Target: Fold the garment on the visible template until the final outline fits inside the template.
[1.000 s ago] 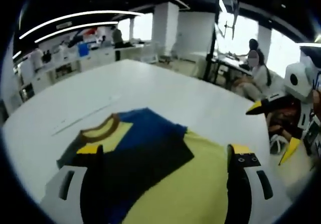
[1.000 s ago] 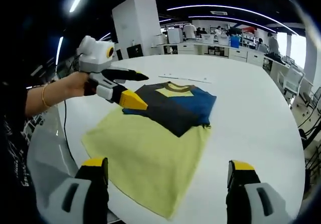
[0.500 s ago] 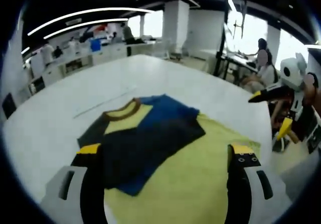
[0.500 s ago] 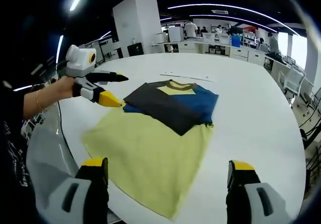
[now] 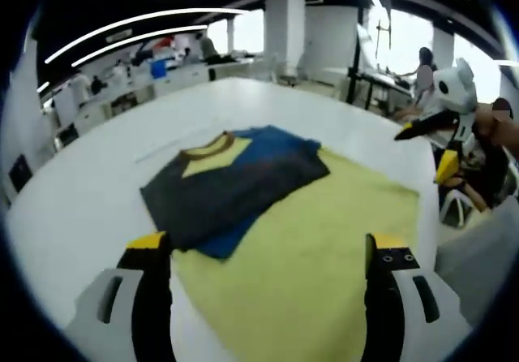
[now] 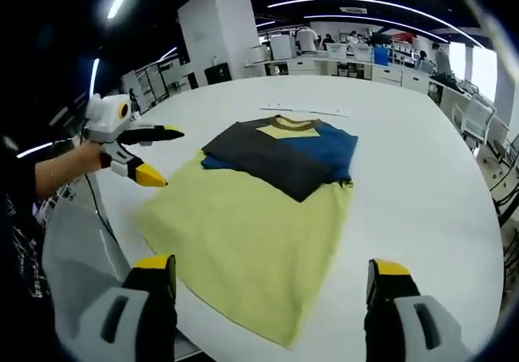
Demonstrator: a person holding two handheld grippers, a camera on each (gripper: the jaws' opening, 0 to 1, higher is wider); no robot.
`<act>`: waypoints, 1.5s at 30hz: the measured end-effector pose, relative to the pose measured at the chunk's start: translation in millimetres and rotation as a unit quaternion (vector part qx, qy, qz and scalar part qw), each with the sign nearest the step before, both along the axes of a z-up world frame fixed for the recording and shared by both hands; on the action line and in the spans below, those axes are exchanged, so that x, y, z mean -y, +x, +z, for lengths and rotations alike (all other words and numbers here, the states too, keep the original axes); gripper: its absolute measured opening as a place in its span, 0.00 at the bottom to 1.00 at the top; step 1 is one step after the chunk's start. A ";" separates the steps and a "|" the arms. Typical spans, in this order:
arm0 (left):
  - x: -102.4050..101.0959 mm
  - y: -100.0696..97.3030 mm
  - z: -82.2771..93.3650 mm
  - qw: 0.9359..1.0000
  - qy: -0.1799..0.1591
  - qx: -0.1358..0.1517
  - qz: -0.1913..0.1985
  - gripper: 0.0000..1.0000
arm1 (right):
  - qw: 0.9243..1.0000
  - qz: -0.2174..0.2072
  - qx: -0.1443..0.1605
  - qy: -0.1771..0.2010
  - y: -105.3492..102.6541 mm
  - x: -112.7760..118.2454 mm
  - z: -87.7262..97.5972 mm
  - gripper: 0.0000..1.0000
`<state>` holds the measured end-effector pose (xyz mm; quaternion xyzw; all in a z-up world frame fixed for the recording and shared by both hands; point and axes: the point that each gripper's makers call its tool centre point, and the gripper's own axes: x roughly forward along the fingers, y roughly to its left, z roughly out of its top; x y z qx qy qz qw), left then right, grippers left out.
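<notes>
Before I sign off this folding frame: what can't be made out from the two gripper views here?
- Template outline: not discernible around the garment on the white table in either view.
- Garment's near hem: in the left gripper view it runs under the left gripper and off the bottom edge.
- Pale strip beyond the collar: too small to identify.
- Folded-in sleeve layers under the dark panel: hidden.

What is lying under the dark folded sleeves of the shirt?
Under the dark folded sleeves lie the blue chest and the yellow lower part of the shirt. The white table is beneath everything. A template cannot be seen; the cloth may cover it.
</notes>
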<state>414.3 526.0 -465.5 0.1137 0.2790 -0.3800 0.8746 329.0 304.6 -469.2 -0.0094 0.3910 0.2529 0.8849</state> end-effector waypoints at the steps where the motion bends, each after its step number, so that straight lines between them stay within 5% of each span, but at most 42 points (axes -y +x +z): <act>1: -1.6 -3.0 -1.4 1.000 0.001 -0.001 -0.001 0.94 | 1.000 0.001 -0.002 0.000 -1.0 -0.5 -1.4 0.98; 21: -40.4 -63.7 -42.6 0.996 0.007 -0.075 0.044 0.76 | 0.998 -0.006 -0.054 -0.008 -30.5 -0.8 -44.0 0.88; 30: -61.9 -79.4 -55.5 0.989 0.016 -0.102 0.102 0.63 | 0.997 -0.028 -0.069 -0.037 -39.0 13.0 -59.4 0.66; 45: -80.2 -99.8 -61.1 0.982 0.029 -0.120 0.143 0.49 | 0.996 -0.030 -0.071 -0.048 -46.4 16.1 -62.2 0.50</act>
